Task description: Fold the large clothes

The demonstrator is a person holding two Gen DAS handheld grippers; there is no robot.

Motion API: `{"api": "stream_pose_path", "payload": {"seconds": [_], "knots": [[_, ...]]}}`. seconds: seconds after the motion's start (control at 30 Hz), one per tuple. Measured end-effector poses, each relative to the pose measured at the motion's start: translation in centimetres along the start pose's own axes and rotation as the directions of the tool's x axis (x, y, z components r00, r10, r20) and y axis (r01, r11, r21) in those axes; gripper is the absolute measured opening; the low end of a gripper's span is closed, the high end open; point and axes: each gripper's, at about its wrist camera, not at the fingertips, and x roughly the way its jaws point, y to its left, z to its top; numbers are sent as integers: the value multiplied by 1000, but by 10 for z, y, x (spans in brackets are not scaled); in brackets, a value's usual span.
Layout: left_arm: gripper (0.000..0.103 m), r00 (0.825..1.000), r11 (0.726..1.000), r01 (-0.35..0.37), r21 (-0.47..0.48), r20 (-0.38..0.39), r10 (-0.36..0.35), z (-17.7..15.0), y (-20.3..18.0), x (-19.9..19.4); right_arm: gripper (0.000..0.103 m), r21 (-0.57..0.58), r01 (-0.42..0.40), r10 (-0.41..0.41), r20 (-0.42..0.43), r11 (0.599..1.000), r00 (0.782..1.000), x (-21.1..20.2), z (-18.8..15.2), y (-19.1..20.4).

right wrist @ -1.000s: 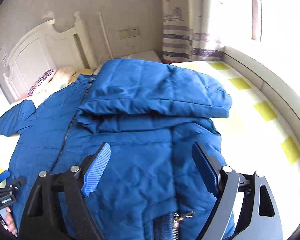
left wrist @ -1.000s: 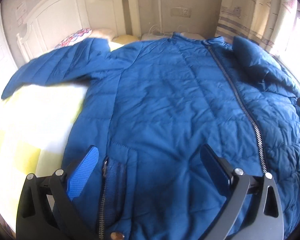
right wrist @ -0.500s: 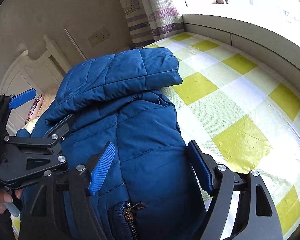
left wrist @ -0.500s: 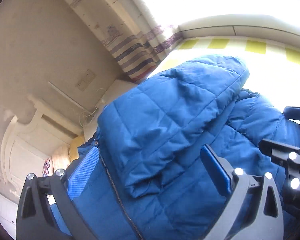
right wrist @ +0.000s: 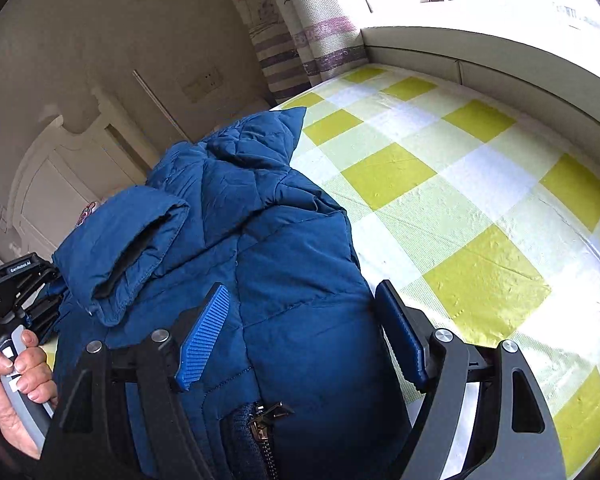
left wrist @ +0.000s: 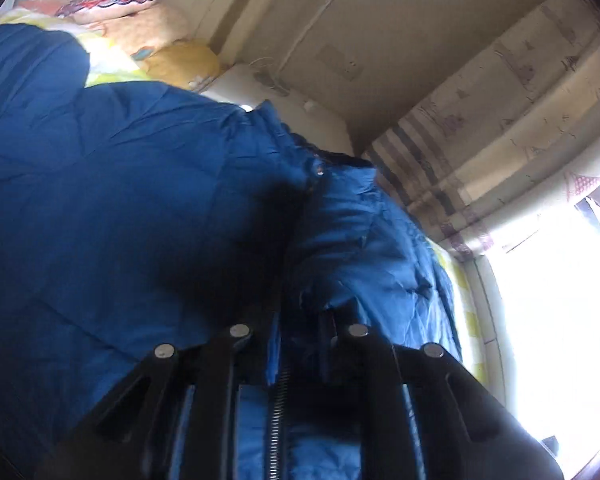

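Observation:
A quilted blue jacket [right wrist: 280, 248] lies on the bed, bunched up, with a sleeve cuff [right wrist: 124, 256] folded over its top. In the left wrist view the jacket [left wrist: 140, 200] fills the frame, and my left gripper [left wrist: 296, 320] is shut on its fabric beside the front zip [left wrist: 278, 408]. A hand [right wrist: 20, 364] holds that gripper's black body [right wrist: 12, 284] at the jacket's left side. My right gripper [right wrist: 302, 292] stands open, its fingers straddling the jacket's lower right part above a pocket zip [right wrist: 266, 420]. The right pad sits at the jacket's edge.
A yellow-green checked sheet [right wrist: 480, 280] covers the bed to the right of the jacket. A white window ledge [right wrist: 500, 72] and a striped curtain [right wrist: 312, 40] bound the far side. Pillows [left wrist: 140, 28] lie by the white headboard [right wrist: 60, 168].
My left gripper has swung low over the jacket and closed on the fabric by the zip. The right gripper rolled and shifted slightly, still open. The jacket is more bunched, with the cuff raised.

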Motion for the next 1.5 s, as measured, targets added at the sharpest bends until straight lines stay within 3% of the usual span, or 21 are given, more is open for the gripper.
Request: {"api": "stream_pose_path", "payload": {"seconds": [0.07,0.13,0.2,0.23,0.3,0.37,0.53,0.6,0.63,0.7,0.73,0.77,0.83,0.9,0.97,1.0,1.03,1.07,1.17,1.23,1.5], "knots": [[31,998,1000,-3,-1,-60,3,-9,26,4,80,-10,-5,5,-5,1000,1000,1,0,2],[39,999,990,-2,138,-49,9,-18,25,-7,83,-19,-3,3,-9,1000,1000,1,1,4],[73,994,922,-99,373,-7,109,-32,0,-21,84,-20,-3,2,-9,1000,1000,2,2,4],[79,988,854,-153,497,54,146,-42,-15,-30,84,-19,-2,2,-9,1000,1000,1,1,4],[83,972,657,-235,716,181,150,-68,-44,-48,84,-22,2,-2,-9,1000,1000,1,1,5],[90,947,406,-319,856,308,94,-103,-70,-62,85,-30,9,-9,-13,1000,1000,2,2,7],[92,905,-174,-411,895,424,45,-169,-105,-28,85,-30,12,-13,-12,999,1000,2,2,7],[87,921,-314,-354,881,387,50,-183,-108,-9,85,-30,14,-14,-11,999,1000,2,1,7],[82,930,-335,-328,883,364,48,-183,-110,-5,85,-31,14,-15,-12,999,1000,2,1,7],[64,948,-326,-269,906,309,76,-174,-118,4,85,-29,12,-12,-11,1000,1000,2,1,7],[24,954,-297,-246,923,285,96,-170,-121,6,85,-27,9,-10,-11,1000,1000,2,1,6],[20,957,-232,-245,941,273,96,-162,-123,5,85,-24,6,-7,-10,1000,1000,2,1,6],[18,987,35,-161,986,160,32,-131,-127,-13,85,-18,3,-3,-7,1000,1000,1,1,4],[18,992,387,-62,920,100,-79,-78,-113,-40,85,-14,-3,3,-6,1000,1000,1,1,2],[18,974,719,52,693,123,-189,-15,-70,-64,86,-17,-1,1,-8,1000,1000,1,2,3],[18,961,845,130,519,145,-237,13,-36,-72,86,-18,-1,1,-8,1000,1000,1,2,3],[18,949,923,193,334,174,-262,35,0,-75,86,-17,-2,2,-8,1000,1000,1,2,3],[18,944,960,228,161,204,-258,50,36,-75,86,-16,-5,4,-8,1000,1000,1,2,2],[35,961,964,210,-161,216,-173,55,129,-76,86,-12,-10,10,-7,1000,1000,1,2,1],[65,979,959,168,-227,149,-136,48,164,-71,86,-13,-10,10,-7,1000,1000,1,3,1],[79,973,947,217,-236,133,-190,54,177,-67,86,-11,-4,4,-3,1000,1000,0,4,0]]}}
